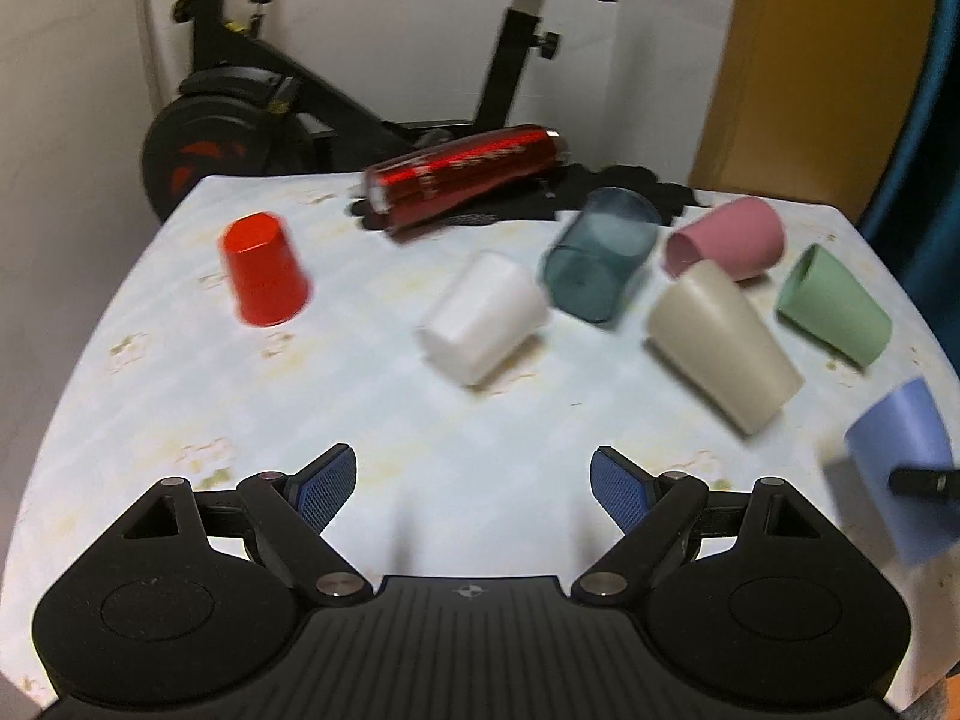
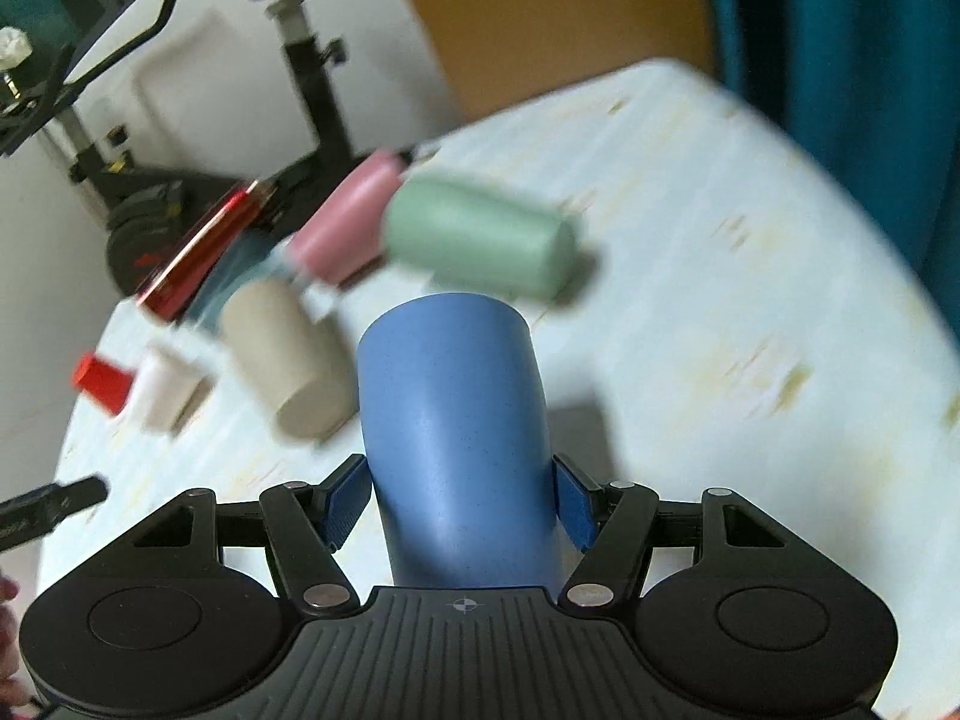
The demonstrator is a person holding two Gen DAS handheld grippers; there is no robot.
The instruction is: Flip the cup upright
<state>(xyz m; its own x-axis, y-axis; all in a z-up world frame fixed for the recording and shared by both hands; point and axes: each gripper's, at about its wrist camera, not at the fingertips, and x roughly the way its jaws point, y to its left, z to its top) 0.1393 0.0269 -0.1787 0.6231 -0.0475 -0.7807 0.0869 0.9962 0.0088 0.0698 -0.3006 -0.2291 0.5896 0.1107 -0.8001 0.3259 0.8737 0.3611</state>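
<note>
My right gripper (image 2: 459, 507) is shut on a blue cup (image 2: 450, 420), held off the table and tilted; the same cup shows at the right edge of the left wrist view (image 1: 900, 468). My left gripper (image 1: 474, 486) is open and empty above the table's near side. On the table lie a white cup (image 1: 483, 318), a teal see-through cup (image 1: 600, 264), a beige cup (image 1: 723, 342), a pink cup (image 1: 729, 237) and a green cup (image 1: 834, 306), all on their sides. A red cup (image 1: 264, 270) stands upside down at the left.
A red metallic bottle (image 1: 465, 177) lies on dark cloth at the table's (image 1: 360, 408) far edge. An exercise bike (image 1: 252, 108) stands behind the table, a wooden panel (image 1: 822, 60) and blue curtain (image 2: 840, 60) at the right.
</note>
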